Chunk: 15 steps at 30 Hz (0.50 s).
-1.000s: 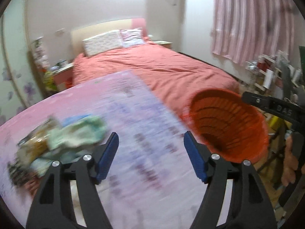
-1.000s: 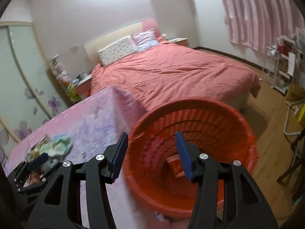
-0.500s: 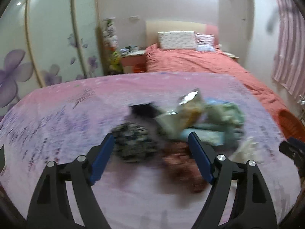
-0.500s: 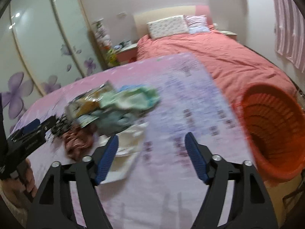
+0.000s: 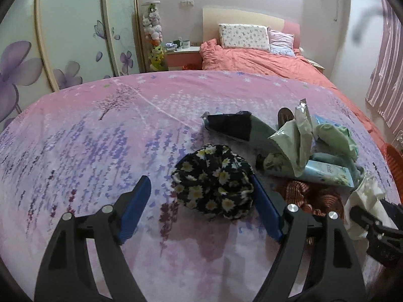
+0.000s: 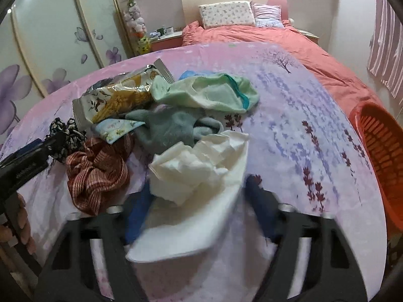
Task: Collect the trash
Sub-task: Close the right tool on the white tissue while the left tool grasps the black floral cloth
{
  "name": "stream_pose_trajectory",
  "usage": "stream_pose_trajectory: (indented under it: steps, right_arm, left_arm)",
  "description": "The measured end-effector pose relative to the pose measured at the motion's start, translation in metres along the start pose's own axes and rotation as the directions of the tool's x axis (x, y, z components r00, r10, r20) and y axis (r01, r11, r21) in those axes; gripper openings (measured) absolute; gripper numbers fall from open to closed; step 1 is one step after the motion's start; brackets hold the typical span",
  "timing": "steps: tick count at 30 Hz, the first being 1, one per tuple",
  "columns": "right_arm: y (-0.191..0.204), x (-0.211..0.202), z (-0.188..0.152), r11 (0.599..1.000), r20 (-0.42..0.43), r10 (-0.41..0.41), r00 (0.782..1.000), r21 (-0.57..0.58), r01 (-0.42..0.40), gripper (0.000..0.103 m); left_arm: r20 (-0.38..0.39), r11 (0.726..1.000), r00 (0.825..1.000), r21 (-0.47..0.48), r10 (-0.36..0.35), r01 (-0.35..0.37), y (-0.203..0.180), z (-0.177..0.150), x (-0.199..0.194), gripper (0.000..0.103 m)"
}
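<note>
Crumpled white tissue paper (image 6: 199,168), the nearest piece of trash, lies low in the centre of the right wrist view, between the blurred blue pads of the right gripper (image 6: 196,209). Those jaws are closing around it; whether the pads yet press on the paper cannot be told through the blur. The left gripper (image 5: 201,201) stands open over a black daisy-print scrunchie (image 5: 214,181) at the centre of its own view, one pad just beside the fabric on the right, the other well clear on the left.

Everything sits in one loose pile on the pink lavender-print tablecloth (image 5: 100,138), likely heaped there so both tongs can work it from one side. The orange slatted basket (image 6: 377,146), the probable destination, waits at the right edge of the frame, beside the table.

Counted: two scrunchies, the daisy one and a rust-striped scrunchie (image 6: 98,171); two cloths, a mint-green cloth (image 6: 209,93) on a grey-blue cloth (image 6: 171,125); one foil snack bag (image 6: 121,95) at upper left of the pile. A pale blue packet (image 6: 113,128) and a dark wrapper (image 5: 231,125) lie there too; the pile may hide more. One basket, one tissue wad.
</note>
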State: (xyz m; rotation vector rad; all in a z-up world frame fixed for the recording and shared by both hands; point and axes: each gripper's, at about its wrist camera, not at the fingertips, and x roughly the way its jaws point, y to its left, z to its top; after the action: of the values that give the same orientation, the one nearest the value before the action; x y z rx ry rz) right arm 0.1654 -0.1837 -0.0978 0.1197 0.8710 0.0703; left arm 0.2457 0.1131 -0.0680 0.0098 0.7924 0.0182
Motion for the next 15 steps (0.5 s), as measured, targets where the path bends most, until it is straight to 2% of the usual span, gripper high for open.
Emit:
stream_pose_trajectory:
  steps: [2, 5, 8, 11, 15]
  right_arm:
    - [0.0, 0.001, 0.002, 1.0, 0.003, -0.006, 1.0, -0.004, 0.006, 0.049]
    - [-0.006, 0.001, 0.004, 1.0, 0.009, -0.02, 1.0, 0.008, 0.019, 0.04]
    - [-0.021, -0.001, 0.006, 0.998, 0.023, -0.054, 0.998, 0.042, 0.053, 0.039]
    - [-0.04, 0.001, 0.011, 0.992, 0.022, -0.088, 0.996, 0.095, 0.086, 0.038]
    - [-0.048, 0.003, 0.013, 0.989, 0.018, -0.087, 0.996, 0.12, 0.084, 0.039]
  left_arm:
    - [-0.003, 1.0, 1.0, 0.007, -0.001, 0.001, -0.004, 0.001, 0.005, 0.078]
    - [-0.016, 1.0, 1.0, 0.006, -0.019, 0.019, -0.006, 0.002, 0.011, 0.078]
    - [-0.018, 1.0, 0.999, 0.004, -0.03, 0.03, -0.007, 0.003, 0.013, 0.078]
    - [-0.026, 0.999, 0.999, -0.005, -0.04, 0.04, -0.004, 0.004, 0.017, 0.072]
    - [-0.06, 0.998, 0.997, -0.044, -0.057, 0.055, 0.005, 0.006, 0.026, 0.063]
